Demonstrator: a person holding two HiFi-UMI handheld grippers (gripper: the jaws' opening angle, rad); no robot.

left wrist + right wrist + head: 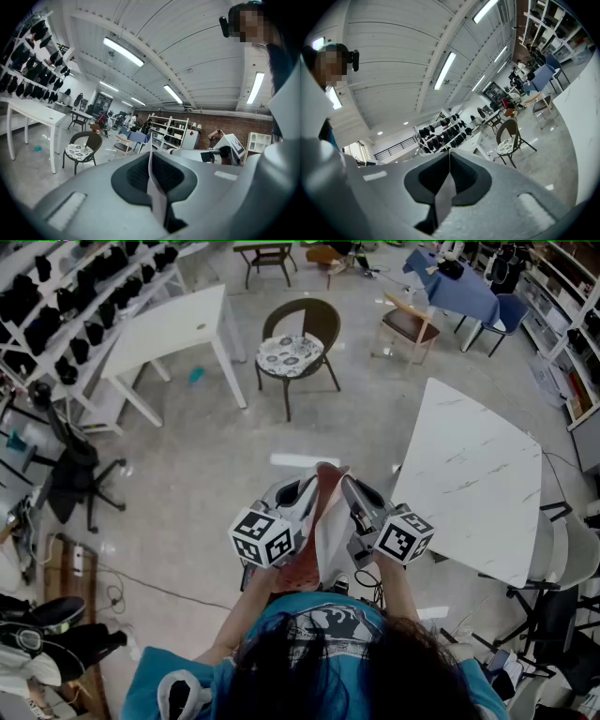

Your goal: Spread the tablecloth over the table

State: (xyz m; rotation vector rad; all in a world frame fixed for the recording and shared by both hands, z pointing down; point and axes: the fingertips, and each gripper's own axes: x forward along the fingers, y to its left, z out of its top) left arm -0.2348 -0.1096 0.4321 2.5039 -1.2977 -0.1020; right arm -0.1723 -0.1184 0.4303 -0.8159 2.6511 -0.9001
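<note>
The white marble tabletop (478,474) is seen off to the right. The tablecloth (328,521) is held up bunched in the air just left of it, not touching. A thin edge each is pinched by the left gripper (309,488) and right gripper (347,486), fingers clamped tight on the cloth.

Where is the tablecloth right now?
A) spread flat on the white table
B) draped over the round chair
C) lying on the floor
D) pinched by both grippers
D: the tablecloth hangs bunched between the left gripper and the right gripper, each with its jaws shut on an edge of it.
</note>
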